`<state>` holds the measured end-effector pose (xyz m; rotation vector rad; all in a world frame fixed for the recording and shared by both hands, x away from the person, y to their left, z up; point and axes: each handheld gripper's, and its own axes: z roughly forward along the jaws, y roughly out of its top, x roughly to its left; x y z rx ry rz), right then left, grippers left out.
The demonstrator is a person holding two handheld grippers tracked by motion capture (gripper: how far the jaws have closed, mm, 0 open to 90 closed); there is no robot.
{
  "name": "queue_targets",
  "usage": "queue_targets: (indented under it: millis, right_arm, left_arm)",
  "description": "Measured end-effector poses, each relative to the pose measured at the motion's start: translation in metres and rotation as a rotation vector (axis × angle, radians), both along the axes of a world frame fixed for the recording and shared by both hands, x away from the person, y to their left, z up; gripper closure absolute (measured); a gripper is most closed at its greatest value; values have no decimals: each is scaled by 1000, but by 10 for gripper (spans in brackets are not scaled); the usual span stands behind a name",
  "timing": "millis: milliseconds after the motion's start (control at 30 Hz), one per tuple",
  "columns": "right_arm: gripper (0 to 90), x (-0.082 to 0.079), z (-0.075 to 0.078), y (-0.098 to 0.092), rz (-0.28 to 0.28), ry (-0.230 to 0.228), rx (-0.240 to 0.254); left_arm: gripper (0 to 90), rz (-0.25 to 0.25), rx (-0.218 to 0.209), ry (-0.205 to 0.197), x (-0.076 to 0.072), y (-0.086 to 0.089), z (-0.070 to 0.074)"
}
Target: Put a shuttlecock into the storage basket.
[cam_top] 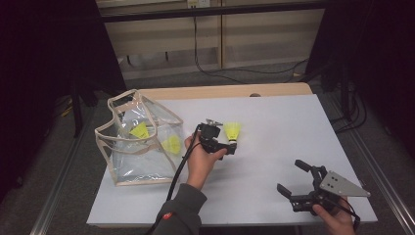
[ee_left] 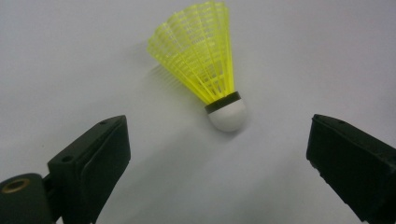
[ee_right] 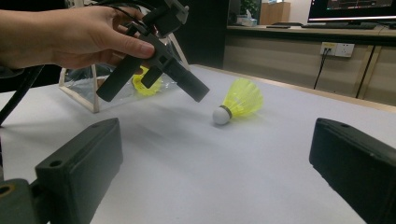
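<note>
Left gripper [cam_top: 226, 145] released, jaws spread, hovering just short of shuttlecock [cam_top: 232, 131] (lying mid-table, cork toward gripper); right gripper [cam_top: 297, 178] released near table's front right corner.

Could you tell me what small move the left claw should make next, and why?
Probably ease the left claw down and forward around the yellow shuttlecock, then close. Its jaws stand open above the table, with the shuttlecock lying on its side just beyond them, white cork end toward the claw and untouched. The clear bag beside it already holds two others.
</note>
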<state>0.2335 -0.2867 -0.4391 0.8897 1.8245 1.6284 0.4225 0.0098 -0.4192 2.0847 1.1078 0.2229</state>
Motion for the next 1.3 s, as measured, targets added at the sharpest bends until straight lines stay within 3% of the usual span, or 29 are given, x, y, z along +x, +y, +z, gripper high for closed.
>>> queue_targets:
  millis: [833, 1300]
  right_arm:
    - [28, 0, 0, -2, -5, 0, 2]
    - [28, -1, 0, -2, -8, 2, 5]
  left_arm:
    - [199, 42, 14, -6, 10, -9, -12]
    - [223, 52, 16, -6, 13, -16, -14]
